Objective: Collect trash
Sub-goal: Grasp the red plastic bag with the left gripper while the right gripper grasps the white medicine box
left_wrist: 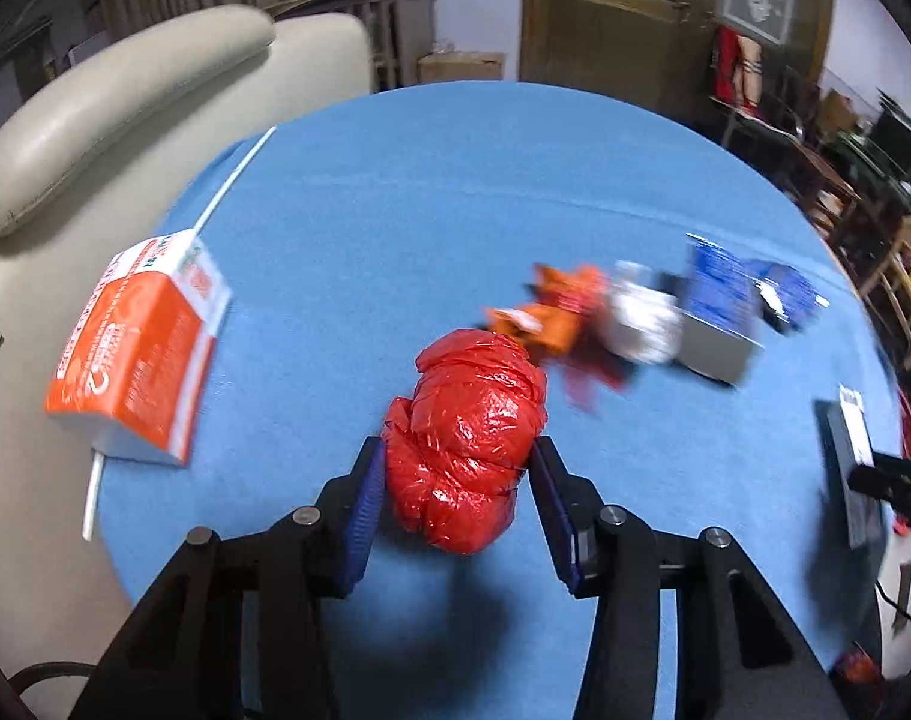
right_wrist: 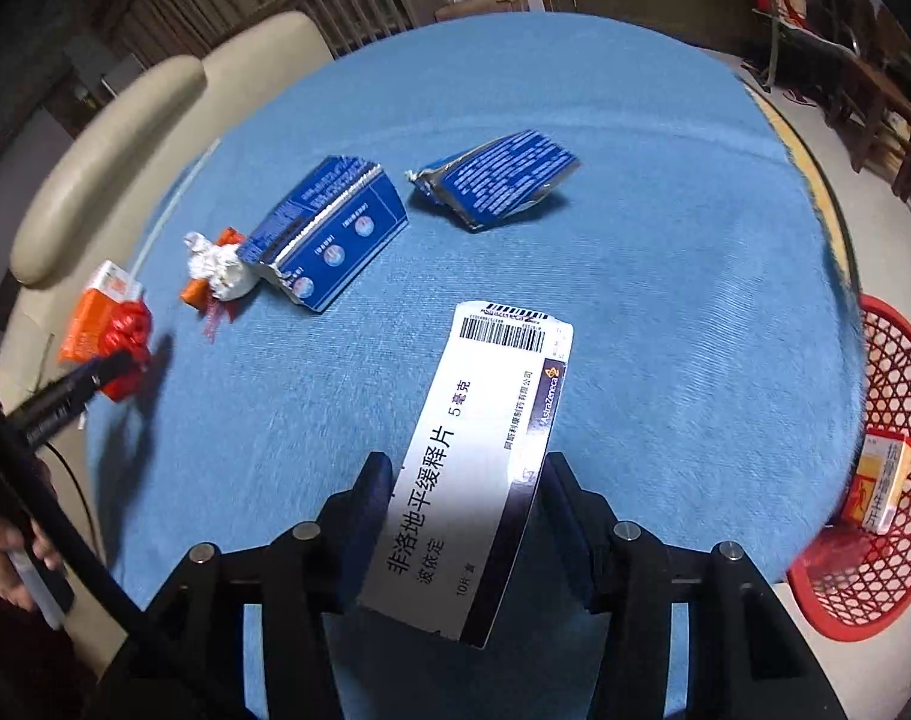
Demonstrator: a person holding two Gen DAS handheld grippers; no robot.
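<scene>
My left gripper (left_wrist: 458,459) is shut on a crumpled red plastic bag (left_wrist: 467,438), held just above the blue tablecloth (left_wrist: 395,192); the bag also shows in the right wrist view (right_wrist: 128,348). My right gripper (right_wrist: 464,468) is shut on a white medicine box (right_wrist: 473,462) with a barcode and a purple side. A red mesh basket (right_wrist: 875,468) sits off the table's right edge with a yellow box (right_wrist: 881,489) inside.
An orange carton (left_wrist: 140,354) lies at the table's left. An orange wrapper (left_wrist: 551,312), a white crumpled paper (right_wrist: 218,267), a torn blue box (right_wrist: 329,234) and a blue packet (right_wrist: 503,177) lie mid-table. A beige sofa (left_wrist: 113,96) stands behind.
</scene>
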